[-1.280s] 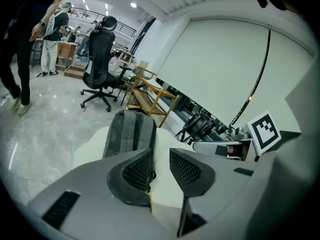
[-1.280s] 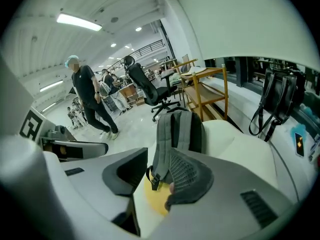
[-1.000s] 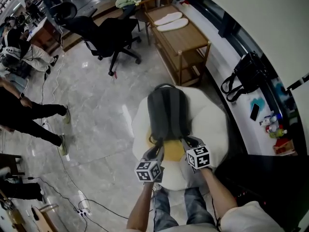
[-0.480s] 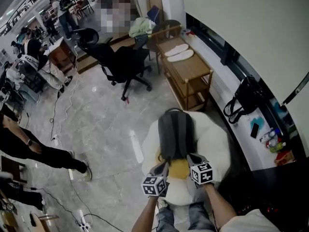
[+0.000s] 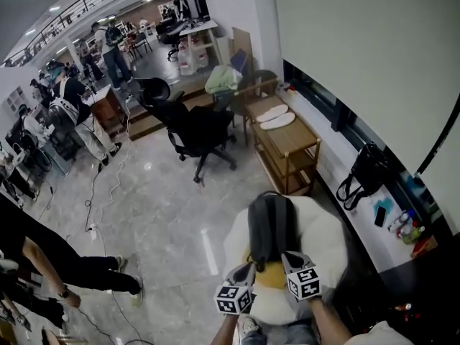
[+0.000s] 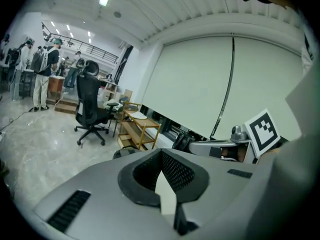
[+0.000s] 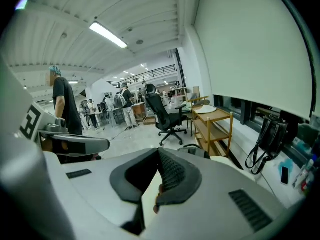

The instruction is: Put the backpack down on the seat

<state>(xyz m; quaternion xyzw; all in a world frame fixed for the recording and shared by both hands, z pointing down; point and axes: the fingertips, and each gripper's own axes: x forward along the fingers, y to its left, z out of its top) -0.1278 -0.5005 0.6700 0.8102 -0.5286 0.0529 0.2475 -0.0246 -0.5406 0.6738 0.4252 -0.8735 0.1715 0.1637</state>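
I'm looking down into what reads as a big open-plan office or lab hall. A polished stone floor (image 5: 165,214) runs back to desks (image 5: 108,105) where people (image 5: 113,56) stand about, and loose cables (image 5: 100,189) trail across it. A black swivel chair (image 5: 198,131) and a wooden trolley (image 5: 287,139) stand near a soft white seat (image 5: 323,228). Along the wall I see a drawn roller blind (image 5: 359,49) and a ledge (image 5: 327,146) holding a black handbag (image 5: 366,175). Overhead are strip lights (image 7: 107,34) and a railed upper gallery (image 5: 93,9).
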